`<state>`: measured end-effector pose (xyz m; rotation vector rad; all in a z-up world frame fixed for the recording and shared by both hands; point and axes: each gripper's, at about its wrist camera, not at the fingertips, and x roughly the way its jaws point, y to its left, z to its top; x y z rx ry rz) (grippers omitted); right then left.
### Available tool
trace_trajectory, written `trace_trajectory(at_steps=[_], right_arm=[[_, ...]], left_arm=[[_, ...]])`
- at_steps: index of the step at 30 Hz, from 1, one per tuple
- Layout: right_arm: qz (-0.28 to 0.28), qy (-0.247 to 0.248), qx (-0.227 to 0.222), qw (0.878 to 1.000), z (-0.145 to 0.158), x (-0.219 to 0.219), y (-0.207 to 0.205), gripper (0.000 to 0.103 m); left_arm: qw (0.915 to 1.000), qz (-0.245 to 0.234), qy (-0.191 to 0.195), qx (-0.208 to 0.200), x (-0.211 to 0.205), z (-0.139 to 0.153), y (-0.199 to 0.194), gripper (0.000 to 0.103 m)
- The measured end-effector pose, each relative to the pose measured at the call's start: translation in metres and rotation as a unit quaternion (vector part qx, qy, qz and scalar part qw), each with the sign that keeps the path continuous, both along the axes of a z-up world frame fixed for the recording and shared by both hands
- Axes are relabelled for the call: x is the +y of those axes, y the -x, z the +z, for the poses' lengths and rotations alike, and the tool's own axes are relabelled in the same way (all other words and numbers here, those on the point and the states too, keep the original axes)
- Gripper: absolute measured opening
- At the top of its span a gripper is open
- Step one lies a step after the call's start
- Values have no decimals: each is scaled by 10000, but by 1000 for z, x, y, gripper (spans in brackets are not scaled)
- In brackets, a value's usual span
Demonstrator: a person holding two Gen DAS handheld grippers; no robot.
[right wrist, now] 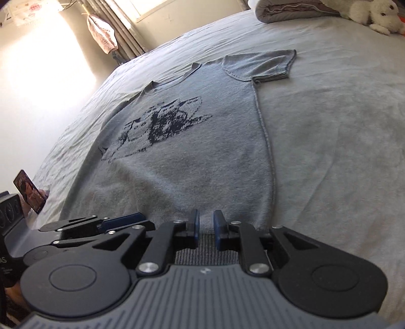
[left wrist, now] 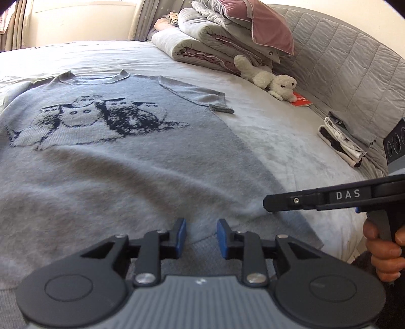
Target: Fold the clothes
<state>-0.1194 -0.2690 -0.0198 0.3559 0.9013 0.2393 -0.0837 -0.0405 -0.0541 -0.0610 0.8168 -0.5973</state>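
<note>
Blue-padded fingers of the left gripper (left wrist: 201,238) sit lowest in the left wrist view, jaws released with a clear gap between the pads and nothing clamped; the hem of the grey T-shirt (left wrist: 141,157) lies just beyond and under the tips. Right gripper (right wrist: 204,231) in its own view: jaws likewise parted, gap narrower, pads not pressing on cloth; ribbed hem fabric shows in the gap below them. Contact with the hem cannot be told for either tool.

T-shirt lies flat, front up, on the bed (right wrist: 329,126), hem at the near edge, collar toward the far edge. Dark knitted print (left wrist: 101,119) sits across the chest. One short sleeve (right wrist: 268,65) is spread out to the side on the sheet.

In the left wrist view the right gripper enters from the right edge of the frame, black finger marked "DAS", held by a hand (left wrist: 384,250) on its handle, tip just above the shirt's side seam near the hem.

Along the padded headboard (left wrist: 349,63): folded quilts with a pink pillow (left wrist: 265,22) on top, a white plush toy (left wrist: 268,81) beside them, a red booklet (left wrist: 301,101) touching the toy, a small stack of folded clothes (left wrist: 344,141) nearer the edge. A phone (right wrist: 29,189) stands at the left frame edge in the right wrist view.
</note>
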Motion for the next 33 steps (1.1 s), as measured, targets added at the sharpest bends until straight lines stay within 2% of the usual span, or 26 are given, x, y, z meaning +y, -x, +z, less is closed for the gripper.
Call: trace_trajectory(at_steps=[5,8,10,12,14,22,26,33], right_arm=[[161,466,-22,9988,-8,8,24,24],[162,445,33,9989,-6,7,30,25],[128,396,77,9991,-2,6,30,30],[108,356,99,9993,4,9,26,37],[126,346,60,9993,10,15,19,37],[450,349,-195,9982,39,48,-27,38],[661,351,-345,9966,54,71,-57,39],[1005,293,-600,9927,70,113,-117,41]], left_arm=[[9998,-78,134,120,41,-7,27,27],[9998,-26,166,133,56,-3,36,27],[9997,89,183,144,62,4,36,28],[9996,258,135,31,66,14,35,36],[9989,446,72,-116,71,24,30,40],[9896,1400,-210,-238,105,57,-26,44],[9812,1922,-176,-11,135,62,-63,45],[9695,2429,-71,319,189,54,-115,45]])
